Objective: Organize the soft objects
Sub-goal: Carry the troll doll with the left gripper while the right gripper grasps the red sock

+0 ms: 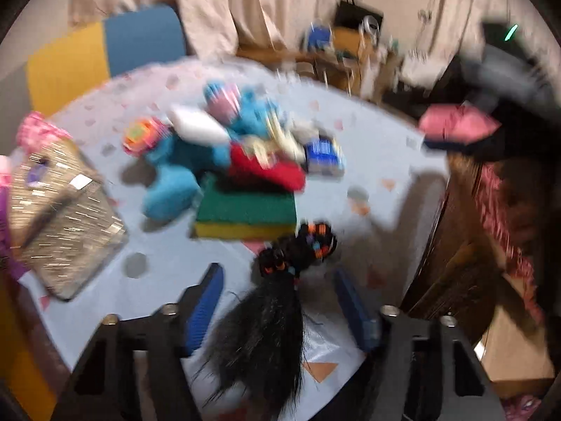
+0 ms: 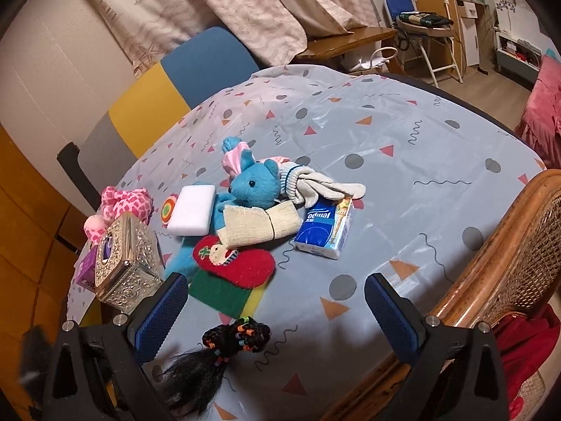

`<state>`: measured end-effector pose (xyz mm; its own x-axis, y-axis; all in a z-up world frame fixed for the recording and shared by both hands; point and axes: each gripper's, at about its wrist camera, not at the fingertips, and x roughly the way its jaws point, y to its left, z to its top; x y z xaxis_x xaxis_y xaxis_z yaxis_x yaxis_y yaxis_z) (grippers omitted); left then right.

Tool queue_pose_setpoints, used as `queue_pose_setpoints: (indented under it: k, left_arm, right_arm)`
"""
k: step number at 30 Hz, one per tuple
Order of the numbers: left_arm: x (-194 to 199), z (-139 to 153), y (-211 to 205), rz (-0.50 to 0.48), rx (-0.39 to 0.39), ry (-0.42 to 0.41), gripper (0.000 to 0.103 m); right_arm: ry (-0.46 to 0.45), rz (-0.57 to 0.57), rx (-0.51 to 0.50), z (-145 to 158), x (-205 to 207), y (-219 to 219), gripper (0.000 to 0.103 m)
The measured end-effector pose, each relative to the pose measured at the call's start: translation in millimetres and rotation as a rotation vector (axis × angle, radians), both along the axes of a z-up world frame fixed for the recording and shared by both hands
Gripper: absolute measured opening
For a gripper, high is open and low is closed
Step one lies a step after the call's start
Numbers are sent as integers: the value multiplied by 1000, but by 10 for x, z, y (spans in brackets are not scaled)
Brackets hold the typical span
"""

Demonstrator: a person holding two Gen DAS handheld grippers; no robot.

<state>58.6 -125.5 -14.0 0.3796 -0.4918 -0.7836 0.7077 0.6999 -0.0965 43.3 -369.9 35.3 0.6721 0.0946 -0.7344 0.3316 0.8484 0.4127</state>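
Note:
A heap of soft things lies mid-table: a blue plush bear (image 2: 253, 184), a white sponge (image 2: 191, 214), a beige cloth (image 2: 261, 228), a red slipper sock (image 2: 234, 260), a green-and-yellow sponge (image 2: 224, 293), a grey-white sock (image 2: 320, 184) and a tissue pack (image 2: 324, 228). A black hairpiece with beaded braids (image 2: 224, 354) lies near the front. My left gripper (image 1: 280, 301) is open over the hairpiece (image 1: 270, 319); this view is blurred. My right gripper (image 2: 277, 308) is open and empty above the table, with the hairpiece low between its fingers.
A silver tissue box (image 2: 122, 263) and a pink spotted plush (image 2: 122, 207) stand at the table's left edge. A rattan chair (image 2: 508, 263) is at the right edge, and a blue-yellow chair (image 2: 168, 87) behind the table (image 2: 403, 161).

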Motion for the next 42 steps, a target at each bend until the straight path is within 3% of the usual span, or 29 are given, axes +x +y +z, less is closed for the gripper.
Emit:
queue_pose_setpoints:
  k: [2,5,8,12,17,20,24,26,27,28,30,32,34,36,42]
  left_arm:
    - [61,-181,-145,-23,42,32,55]
    - [150,-434,-230,-6,83,92,24]
    - [124,-478,-101,25,27,127,17]
    - [50,-317,226,125,-70,168,13]
    - [-114,62,653,199,-186,128,12]
    - [-147,285,875,247,-245,107,5]
    - [-197,553,1256,312,-324,57,5]
    - [-204,645,1477,358,-341,35,5]
    - [-197,660,1515,366,-343,32,5]
    - [-199,670,1556,361,-342,27,5]
    - [-231,656,1547,343,-311,18,6]
    - [-252,585,1423,299,-261,26,10]
    - [-277,474,1236,232,-175,35,22]
    - [-295,347,1077,199,-107,36,41]
    - [-216,-116,660,137,91,89,55]
  right_arm:
    - [-3,3,-2,14,3,-4,103]
    - [3,3,5,19,41,-24,103]
    - [12,16,11,1,97,-12,103]
    - [43,87,10,-73,289,105,103]
    - [125,251,-55,-255,693,485,103]
    - [179,324,-124,-411,932,737,99]
    - [249,339,-193,-663,1213,871,87]
    - [294,358,-205,-813,1324,928,70]
    - [309,359,-248,-850,1341,957,51]
    - [302,361,-267,-843,1342,963,44]
    - [283,375,-266,-819,1319,967,30]
    - [284,374,-258,-822,1305,954,30]
    - [286,375,-255,-803,1291,965,30]
    - [283,387,-264,-794,1276,987,30]
    - [281,412,-246,-792,1282,1028,30]
